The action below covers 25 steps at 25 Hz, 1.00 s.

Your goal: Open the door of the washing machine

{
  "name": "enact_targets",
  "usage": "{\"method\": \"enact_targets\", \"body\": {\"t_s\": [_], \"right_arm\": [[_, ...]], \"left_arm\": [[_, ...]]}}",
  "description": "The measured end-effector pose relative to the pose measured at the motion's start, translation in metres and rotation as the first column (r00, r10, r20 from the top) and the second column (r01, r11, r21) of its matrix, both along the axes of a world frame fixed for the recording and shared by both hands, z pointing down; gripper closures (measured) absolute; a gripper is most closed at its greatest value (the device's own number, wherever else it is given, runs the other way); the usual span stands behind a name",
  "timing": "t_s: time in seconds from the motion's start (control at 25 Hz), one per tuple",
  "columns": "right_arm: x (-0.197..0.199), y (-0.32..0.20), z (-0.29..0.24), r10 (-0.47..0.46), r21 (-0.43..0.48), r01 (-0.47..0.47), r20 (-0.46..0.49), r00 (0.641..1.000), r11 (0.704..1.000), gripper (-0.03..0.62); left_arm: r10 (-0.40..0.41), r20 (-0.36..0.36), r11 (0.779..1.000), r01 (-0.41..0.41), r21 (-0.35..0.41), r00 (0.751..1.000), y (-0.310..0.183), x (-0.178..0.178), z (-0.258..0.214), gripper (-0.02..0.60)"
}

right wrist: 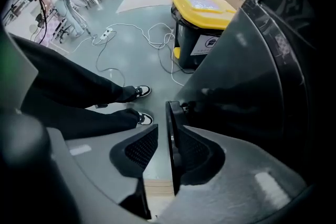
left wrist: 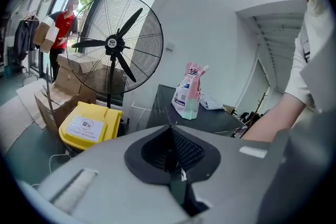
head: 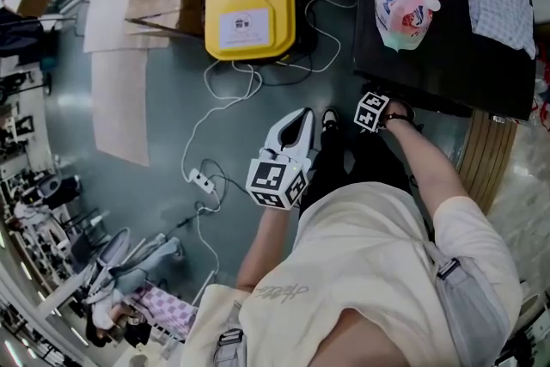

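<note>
While the right gripper (right wrist: 165, 139) points down at the washing machine (head: 447, 77) in the head view's upper right, its jaws stand spread around a thin dark door edge (right wrist: 171, 118), not clamping it | left gripper (left wrist: 170, 131): jaws pressed together, empty | door (right wrist: 252, 71): rigid, glossy, hinged; it probably resists at first, so grip that rim and pull along its arc

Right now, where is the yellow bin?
In the head view, the yellow bin stands on the floor at top centre, left of the black washing machine.
</note>
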State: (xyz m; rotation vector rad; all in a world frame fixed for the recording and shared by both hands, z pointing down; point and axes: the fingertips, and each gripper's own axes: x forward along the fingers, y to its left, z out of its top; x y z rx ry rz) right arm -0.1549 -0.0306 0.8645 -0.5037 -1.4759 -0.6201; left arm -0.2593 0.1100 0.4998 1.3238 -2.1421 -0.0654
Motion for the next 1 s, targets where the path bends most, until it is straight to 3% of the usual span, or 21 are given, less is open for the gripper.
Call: {"method": "enact_targets", "body": {"t_s": [0.28, 1.0], "right_arm": [[-0.002, 0.003, 0.005, -0.065, 0.047, 0.066, -0.022, 0.998, 0.997, 0.471], [0.013, 0.017, 0.003, -0.153, 0.004, 0.153, -0.003, 0.988, 0.988, 0.442]], "left_arm": [[-0.009, 0.002, 1.0, 0.009, -0.009, 1.0, 0.0, 0.008, -0.004, 0.563], [-0.006, 0.004, 1.0, 0.006, -0.024, 1.0, -0.014, 0.027, -0.004, 0.563]]}}
